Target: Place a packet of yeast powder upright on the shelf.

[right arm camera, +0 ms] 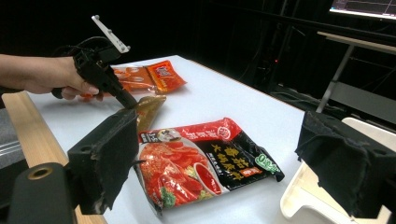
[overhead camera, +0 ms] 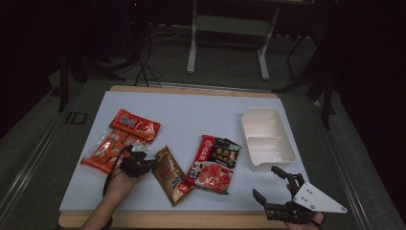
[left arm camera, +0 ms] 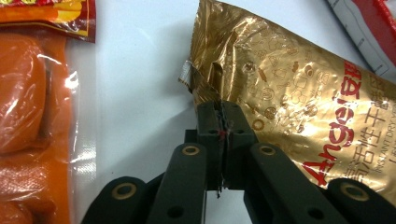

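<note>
A gold foil packet (overhead camera: 171, 176) (left arm camera: 289, 79) with red lettering lies flat on the white table top (overhead camera: 191, 110), at the front left of centre. My left gripper (overhead camera: 149, 163) (left arm camera: 220, 109) is shut on the packet's crumpled top-left corner, jaws pressed together with the foil edge pinched between them. In the right gripper view the left gripper (right arm camera: 130, 105) meets the gold packet (right arm camera: 148, 108) at its near end. My right gripper (overhead camera: 265, 181) (right arm camera: 219, 158) stands open at the front right, nothing between its pads, above the table edge.
A red and black sauce packet (overhead camera: 214, 163) (right arm camera: 201, 163) lies just right of the gold one. Two orange snack packs (overhead camera: 135, 125) (overhead camera: 107, 151) lie at the left. A white divided tray (overhead camera: 266, 136) (right arm camera: 303, 200) sits at the right. Dark floor and stands lie beyond.
</note>
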Action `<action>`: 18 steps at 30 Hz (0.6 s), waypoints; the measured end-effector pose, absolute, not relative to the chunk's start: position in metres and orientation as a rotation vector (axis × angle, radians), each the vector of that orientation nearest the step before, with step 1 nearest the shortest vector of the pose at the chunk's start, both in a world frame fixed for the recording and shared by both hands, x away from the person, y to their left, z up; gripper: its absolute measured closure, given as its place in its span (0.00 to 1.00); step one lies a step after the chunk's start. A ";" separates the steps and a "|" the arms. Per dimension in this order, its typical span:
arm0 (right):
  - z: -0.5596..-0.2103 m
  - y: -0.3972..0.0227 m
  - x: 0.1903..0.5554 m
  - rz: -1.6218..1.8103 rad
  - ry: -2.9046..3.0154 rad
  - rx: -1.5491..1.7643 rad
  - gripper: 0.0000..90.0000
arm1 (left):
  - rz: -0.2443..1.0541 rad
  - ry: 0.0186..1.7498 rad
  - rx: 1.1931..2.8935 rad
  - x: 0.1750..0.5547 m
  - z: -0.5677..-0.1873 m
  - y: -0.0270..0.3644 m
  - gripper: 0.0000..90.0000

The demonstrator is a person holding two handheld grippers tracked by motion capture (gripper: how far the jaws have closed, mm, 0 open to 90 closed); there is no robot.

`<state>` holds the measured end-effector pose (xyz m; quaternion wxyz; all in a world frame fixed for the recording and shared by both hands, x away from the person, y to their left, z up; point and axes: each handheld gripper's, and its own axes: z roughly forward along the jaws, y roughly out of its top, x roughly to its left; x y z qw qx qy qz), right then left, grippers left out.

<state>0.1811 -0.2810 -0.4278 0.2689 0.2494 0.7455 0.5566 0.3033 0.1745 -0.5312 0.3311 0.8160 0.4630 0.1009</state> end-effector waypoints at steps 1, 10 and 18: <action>-0.428 -0.281 0.181 1.502 2.009 0.674 0.14 | 0.276 1.206 2.140 0.303 -0.530 0.174 1.00; -0.427 -0.283 0.181 1.509 2.004 0.678 0.14 | 0.392 1.184 2.031 0.293 -0.503 0.179 1.00; -0.427 -0.285 0.182 1.523 1.998 0.691 0.15 | 0.444 1.133 1.992 0.286 -0.481 0.178 1.00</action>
